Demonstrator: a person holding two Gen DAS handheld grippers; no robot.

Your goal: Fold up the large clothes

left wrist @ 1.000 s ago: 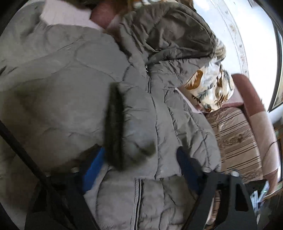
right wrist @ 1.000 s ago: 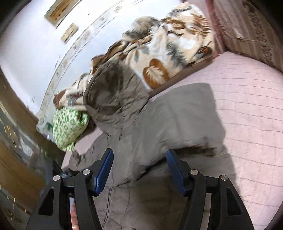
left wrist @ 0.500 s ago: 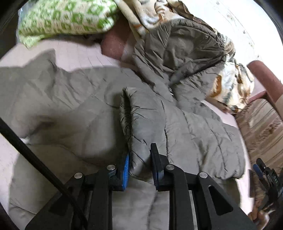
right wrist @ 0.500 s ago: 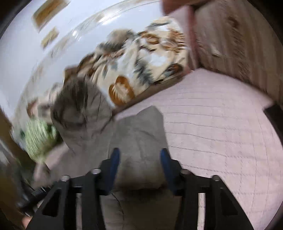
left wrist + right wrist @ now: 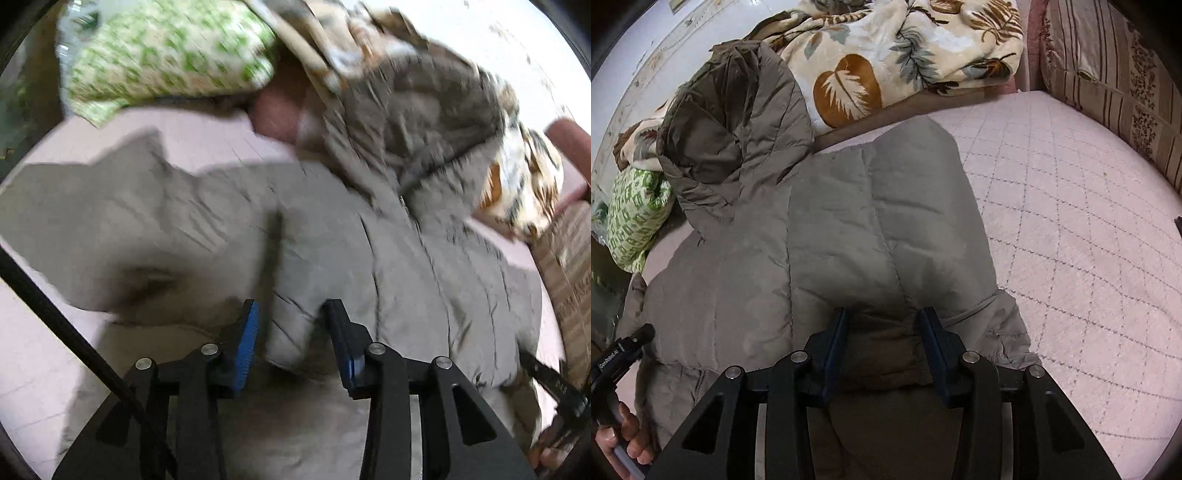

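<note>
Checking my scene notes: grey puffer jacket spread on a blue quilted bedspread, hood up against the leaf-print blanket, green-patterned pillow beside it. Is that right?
Not quite: the bedspread is pink, not blue, as the right wrist view shows clearly. The rest holds: the grey puffer jacket lies spread on it, its hood up against the leaf-print blanket, with the green-patterned pillow beside it.

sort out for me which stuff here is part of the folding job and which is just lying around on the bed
Part of the job:
- grey hooded puffer jacket, spread on the pink quilted bed cover
- left gripper, a jacket fold between its fingers
- right gripper, over the jacket

Just lying about:
- leaf-print blanket
- green-patterned pillow
- striped cushion
</note>
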